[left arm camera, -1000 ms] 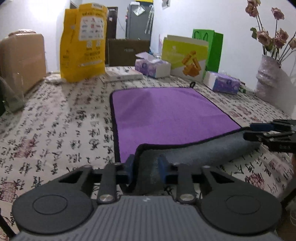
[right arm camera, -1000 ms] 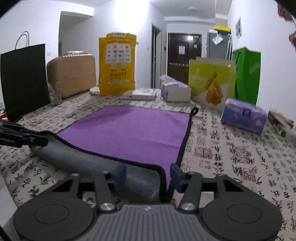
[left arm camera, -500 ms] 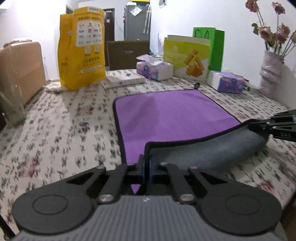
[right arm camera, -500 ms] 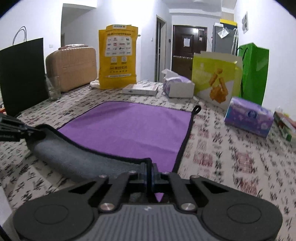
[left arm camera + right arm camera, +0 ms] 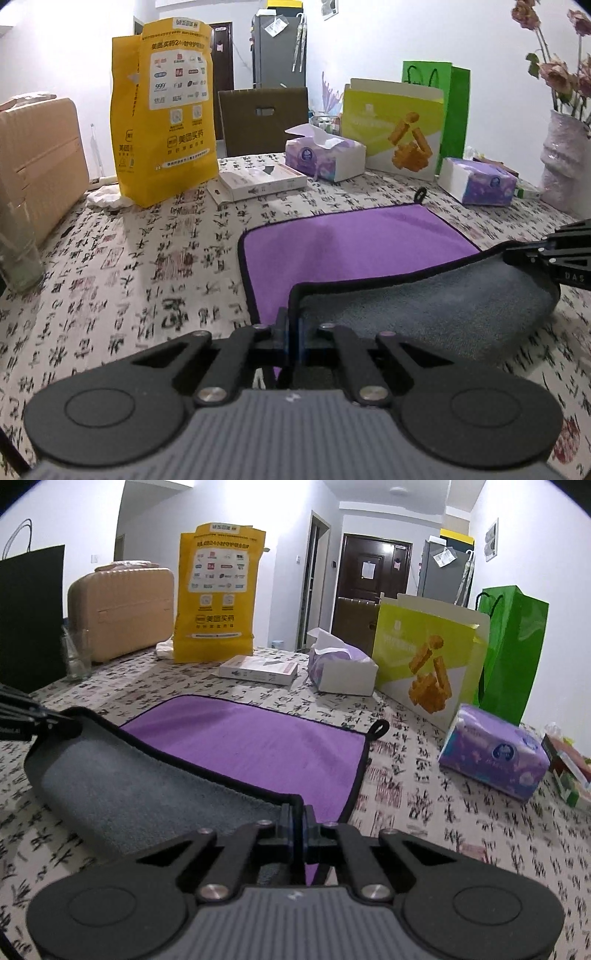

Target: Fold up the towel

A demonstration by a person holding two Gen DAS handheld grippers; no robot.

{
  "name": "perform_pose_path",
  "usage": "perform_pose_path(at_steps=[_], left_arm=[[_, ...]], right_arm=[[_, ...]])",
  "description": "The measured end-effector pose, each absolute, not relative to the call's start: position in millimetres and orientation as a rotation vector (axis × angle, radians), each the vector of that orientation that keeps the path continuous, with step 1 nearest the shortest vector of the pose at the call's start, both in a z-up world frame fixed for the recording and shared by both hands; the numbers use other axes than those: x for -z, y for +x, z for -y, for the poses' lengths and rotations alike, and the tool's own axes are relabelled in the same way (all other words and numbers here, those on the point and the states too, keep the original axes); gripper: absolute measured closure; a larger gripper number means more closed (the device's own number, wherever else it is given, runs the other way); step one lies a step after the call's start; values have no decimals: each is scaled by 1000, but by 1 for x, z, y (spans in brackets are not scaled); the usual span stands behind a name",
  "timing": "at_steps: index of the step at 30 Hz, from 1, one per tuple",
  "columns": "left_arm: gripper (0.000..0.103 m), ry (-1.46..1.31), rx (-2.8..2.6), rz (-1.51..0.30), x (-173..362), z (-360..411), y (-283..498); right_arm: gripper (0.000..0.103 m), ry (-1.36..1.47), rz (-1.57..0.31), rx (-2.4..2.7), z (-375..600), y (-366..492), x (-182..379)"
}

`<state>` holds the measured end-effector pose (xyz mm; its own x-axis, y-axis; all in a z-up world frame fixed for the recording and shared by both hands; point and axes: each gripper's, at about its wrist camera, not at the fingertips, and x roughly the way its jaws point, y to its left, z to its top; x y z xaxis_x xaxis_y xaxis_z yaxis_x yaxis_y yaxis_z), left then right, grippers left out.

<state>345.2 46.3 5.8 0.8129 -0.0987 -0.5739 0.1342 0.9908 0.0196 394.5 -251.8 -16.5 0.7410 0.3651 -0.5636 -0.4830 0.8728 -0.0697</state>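
A purple towel [image 5: 351, 236] with a grey underside and black trim lies on the patterned tablecloth; it also shows in the right wrist view [image 5: 251, 746]. Its near edge is lifted and curled over, grey side up. My left gripper [image 5: 293, 325] is shut on the near left corner. My right gripper [image 5: 297, 821] is shut on the near right corner. Each gripper shows at the edge of the other view: the right one [image 5: 554, 254], the left one [image 5: 33, 720].
Behind the towel stand a yellow bag [image 5: 164, 110], a flat white box [image 5: 258, 182], tissue packs [image 5: 325, 153] [image 5: 480, 181], a lime-green bag [image 5: 395, 125] and a green bag [image 5: 513, 650]. A vase [image 5: 565, 162] stands right; a suitcase [image 5: 122, 609] and glass [image 5: 75, 657] left.
Both grippers have closed on the towel's near corners and lifted them up and forward. The grey underside now rolls further over the purple face.
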Motion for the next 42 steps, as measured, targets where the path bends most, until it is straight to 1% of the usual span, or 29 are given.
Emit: perform_pose_path(at_steps=[13, 20, 32, 39, 42], left_arm=[[98, 85, 124, -598, -18, -54, 403], [98, 105, 124, -616, -20, -59, 442], [98, 88, 121, -651, -9, -69, 503], [97, 78, 126, -696, 8, -74, 530], [93, 62, 115, -707, 17, -78, 536]], right_arm=[[99, -219, -568, -468, 244, 455, 3], [99, -228, -570, -466, 234, 490, 4], [99, -243, -585, -466, 225, 552, 16], [99, -254, -616, -459, 221, 577, 32], [96, -251, -643, -452, 222, 582, 41]])
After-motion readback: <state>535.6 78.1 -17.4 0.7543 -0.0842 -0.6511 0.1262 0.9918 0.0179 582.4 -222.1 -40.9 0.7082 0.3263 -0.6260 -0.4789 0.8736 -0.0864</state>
